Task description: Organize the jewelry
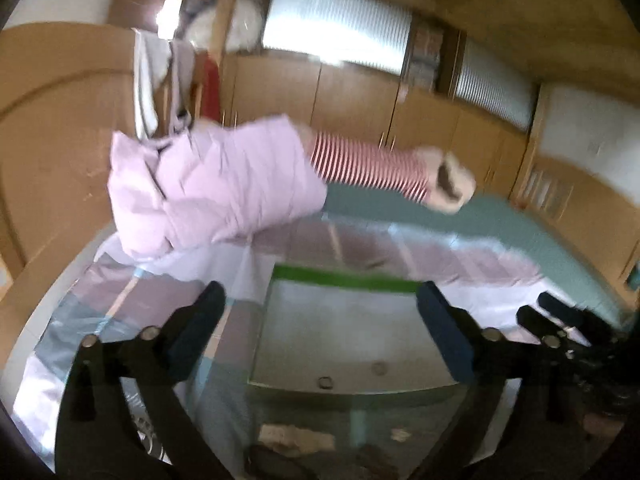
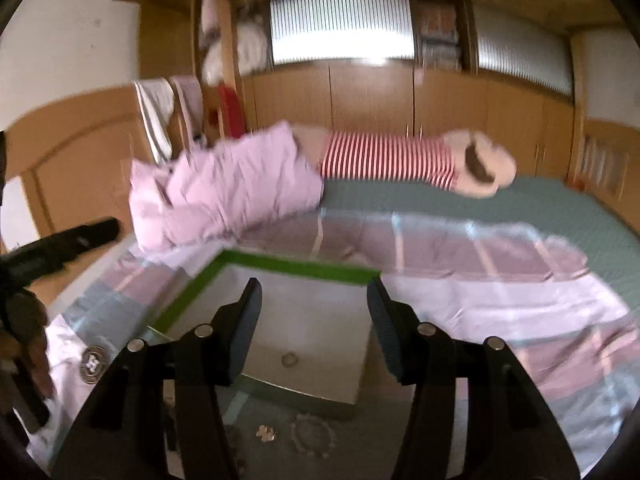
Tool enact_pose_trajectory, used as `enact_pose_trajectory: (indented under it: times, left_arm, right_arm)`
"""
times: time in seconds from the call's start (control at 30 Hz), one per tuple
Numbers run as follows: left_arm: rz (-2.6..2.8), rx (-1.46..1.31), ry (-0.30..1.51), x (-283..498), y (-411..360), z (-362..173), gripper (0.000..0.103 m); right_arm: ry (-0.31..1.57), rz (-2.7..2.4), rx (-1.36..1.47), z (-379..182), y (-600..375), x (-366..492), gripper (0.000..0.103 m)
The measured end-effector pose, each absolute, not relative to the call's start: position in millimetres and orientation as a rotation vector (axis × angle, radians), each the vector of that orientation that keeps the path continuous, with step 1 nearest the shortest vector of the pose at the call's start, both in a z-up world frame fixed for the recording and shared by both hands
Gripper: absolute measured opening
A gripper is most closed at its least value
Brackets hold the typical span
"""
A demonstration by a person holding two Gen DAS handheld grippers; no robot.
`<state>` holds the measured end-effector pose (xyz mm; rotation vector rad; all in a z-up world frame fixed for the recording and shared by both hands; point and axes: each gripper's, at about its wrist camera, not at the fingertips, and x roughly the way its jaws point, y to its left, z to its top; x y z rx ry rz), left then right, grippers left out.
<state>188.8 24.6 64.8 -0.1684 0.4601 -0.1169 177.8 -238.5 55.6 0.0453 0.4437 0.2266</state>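
Observation:
A shallow grey tray with a green far rim [image 1: 344,278] [image 2: 288,266] lies on a checked sheet on the bed. A small ring [image 1: 325,383] [image 2: 289,359] lies near the tray's front edge, and a second small round piece [image 1: 378,368] lies beside it. More jewelry pieces [image 2: 266,433] lie on the glass surface in front of the tray. My left gripper [image 1: 320,336] is open and empty above the tray. My right gripper [image 2: 312,328] is open and empty above the tray. The right gripper also shows at the right of the left wrist view [image 1: 556,320].
A pink quilt [image 1: 208,188] and a striped plush toy [image 1: 372,166] lie across the bed behind the tray. A round patterned disc [image 2: 93,363] lies left of the tray. Wooden wardrobes [image 2: 372,96] line the far wall.

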Motion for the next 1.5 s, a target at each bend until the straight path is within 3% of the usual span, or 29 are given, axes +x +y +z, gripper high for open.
enact_pose_trajectory:
  times: [0.13,0.5,1.5]
  left_arm:
    - [-0.092,-0.13,0.454,123,27,75,0.098]
    - [-0.027,-0.097,0.618,23,13,22,0.098]
    - [-0.04,-0.012,0.633,18,-3,5,0.098]
  right_arm:
    - [0.472,0.219,0.062,67,-249,129,0.056]
    - [0.657,0.229,0.031,18,-219,33,0.056]
    - [0.657,0.226,0.045,12,-209,34,0.056]
